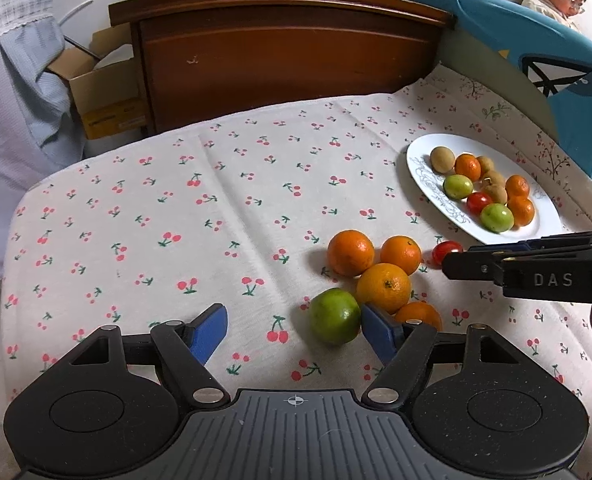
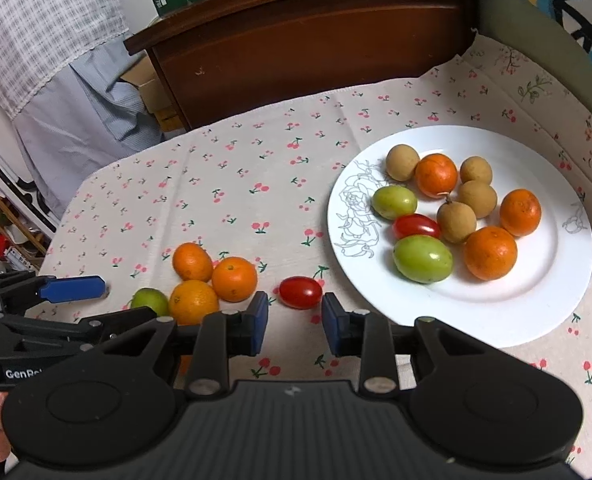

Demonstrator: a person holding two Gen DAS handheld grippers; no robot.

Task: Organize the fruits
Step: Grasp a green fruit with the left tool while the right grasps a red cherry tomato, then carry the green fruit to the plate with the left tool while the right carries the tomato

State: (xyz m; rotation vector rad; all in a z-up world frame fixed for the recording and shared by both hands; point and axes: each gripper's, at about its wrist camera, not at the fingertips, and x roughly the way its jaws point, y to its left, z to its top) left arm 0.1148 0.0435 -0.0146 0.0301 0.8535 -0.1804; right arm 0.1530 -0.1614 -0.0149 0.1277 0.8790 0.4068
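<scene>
Four oranges (image 1: 383, 286) and a green fruit (image 1: 334, 316) lie on my cloth (image 1: 176, 208) beside the plate (image 2: 535, 312). My left gripper (image 1: 294, 330) gapes wide around the green fruit, unclamped. My right gripper (image 2: 294, 322) stands narrowly parted, empty, just short of the loose tomato (image 2: 300, 292).

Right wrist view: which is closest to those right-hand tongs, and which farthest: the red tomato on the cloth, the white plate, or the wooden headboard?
1. The red tomato, lying on the cloth just ahead of the right tongs, in line with the gap between their tips.
2. The white plate, ahead and to the right.
3. The wooden headboard, beyond the table's far edge.
</scene>
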